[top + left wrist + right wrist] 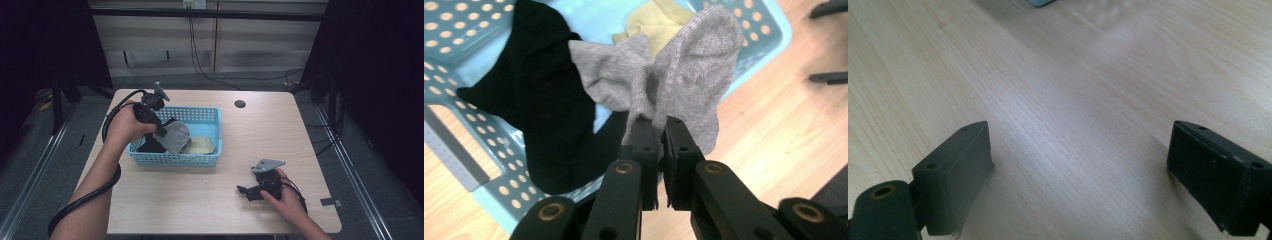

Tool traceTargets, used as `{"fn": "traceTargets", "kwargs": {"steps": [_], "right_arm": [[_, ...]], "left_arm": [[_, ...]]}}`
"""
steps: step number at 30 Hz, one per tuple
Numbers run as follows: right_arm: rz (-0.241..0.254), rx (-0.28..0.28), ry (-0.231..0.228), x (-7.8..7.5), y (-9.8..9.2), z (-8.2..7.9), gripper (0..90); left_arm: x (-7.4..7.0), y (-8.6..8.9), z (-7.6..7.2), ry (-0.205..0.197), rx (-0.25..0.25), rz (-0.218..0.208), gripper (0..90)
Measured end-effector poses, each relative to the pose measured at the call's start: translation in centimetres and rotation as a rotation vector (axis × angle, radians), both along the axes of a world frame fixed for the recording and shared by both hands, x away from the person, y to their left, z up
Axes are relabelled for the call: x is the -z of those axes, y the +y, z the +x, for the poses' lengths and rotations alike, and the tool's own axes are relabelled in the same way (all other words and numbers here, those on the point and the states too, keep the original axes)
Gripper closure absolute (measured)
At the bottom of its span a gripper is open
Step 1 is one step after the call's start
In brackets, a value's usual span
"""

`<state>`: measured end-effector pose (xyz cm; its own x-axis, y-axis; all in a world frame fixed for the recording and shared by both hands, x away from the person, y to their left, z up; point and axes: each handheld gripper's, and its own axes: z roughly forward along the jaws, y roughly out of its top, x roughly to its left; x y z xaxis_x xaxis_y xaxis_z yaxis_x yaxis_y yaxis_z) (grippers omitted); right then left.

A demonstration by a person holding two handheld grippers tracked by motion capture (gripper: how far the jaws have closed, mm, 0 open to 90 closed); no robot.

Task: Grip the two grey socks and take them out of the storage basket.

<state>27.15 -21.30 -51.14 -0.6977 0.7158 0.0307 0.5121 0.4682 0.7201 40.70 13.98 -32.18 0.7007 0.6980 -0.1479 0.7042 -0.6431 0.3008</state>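
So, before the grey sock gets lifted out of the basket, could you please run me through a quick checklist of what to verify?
1. Left gripper shut on the grey sock: ok, the fabric is pinched between the closed jaws.
2. Only one sock in the grip: ok, the black sock and yellow sock lie free in the basket.
3. Grey sock clear of the blue basket: not ok, it hangs above the basket's inside.
4. Right gripper free: ok, jaws wide open with nothing between them.
5. Bare table to put it down on: ok, in front of the basket.
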Motion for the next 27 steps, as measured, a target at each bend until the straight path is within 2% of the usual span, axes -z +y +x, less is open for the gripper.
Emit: {"fn": "traceTargets", "kwargs": {"steps": [4, 10, 13, 27], "right_arm": [[0.000, 0.000, 0.000, 0.0, 0.0, 0.0, 10.4], [-0.001, 0.001, 0.000, 0.0, 0.0, 0.0, 10.4], [-0.001, 0.002, -0.001, 0.0, 0.0, 0.0, 10.4], [0.000, 0.002, -0.001, 0.0, 0.0, 0.0, 10.4]], "left_arm": [[-0.1, -0.7, -1.0, -0.005, 0.035, -0.005, 85.2], [-0.1, -2.1, -2.5, 0.003, 0.100, 0.024, 85.2], [0.0, -2.6, -3.2, 0.010, 0.133, 0.024, 85.2], [2.8, -4.2, -5.4, 0.056, 0.206, 0.026, 85.2]]}}
